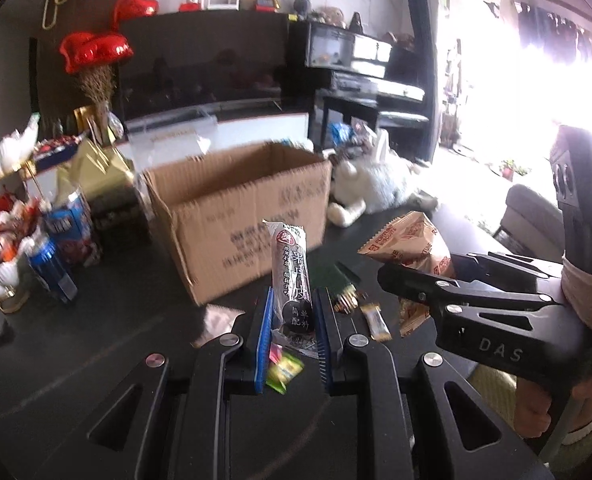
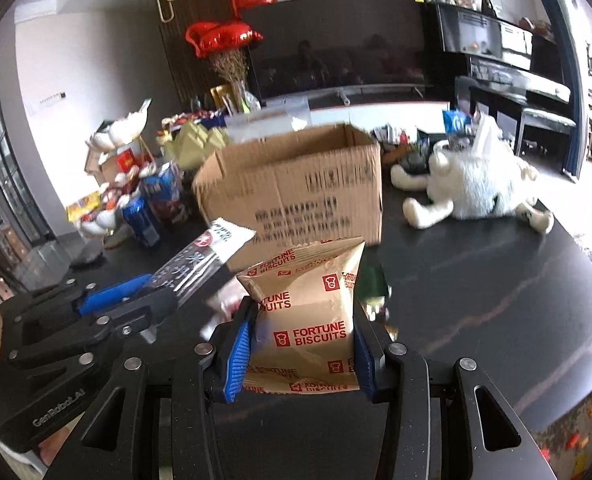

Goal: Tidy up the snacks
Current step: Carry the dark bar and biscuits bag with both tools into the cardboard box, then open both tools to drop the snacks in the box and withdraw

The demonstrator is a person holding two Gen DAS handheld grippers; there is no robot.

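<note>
My left gripper (image 1: pixel 294 312) is shut on a long black-and-clear snack roll (image 1: pixel 292 276), held upright above the dark table; it also shows at the left of the right wrist view (image 2: pixel 200 260). My right gripper (image 2: pixel 302 340) is shut on a tan Fortune Biscuits bag (image 2: pixel 312 312), also seen in the left wrist view (image 1: pixel 412 248) to the right of the roll. An open cardboard box (image 1: pixel 240 208) stands just beyond both grippers; in the right wrist view the box (image 2: pixel 296 192) is straight ahead.
Small loose snack packets (image 1: pixel 284 368) and a small gold bar (image 1: pixel 376 320) lie on the table (image 2: pixel 476 280) under the grippers. Blue cans (image 1: pixel 52 268) and snack clutter stand left of the box. A white plush toy (image 2: pixel 476 188) lies to its right.
</note>
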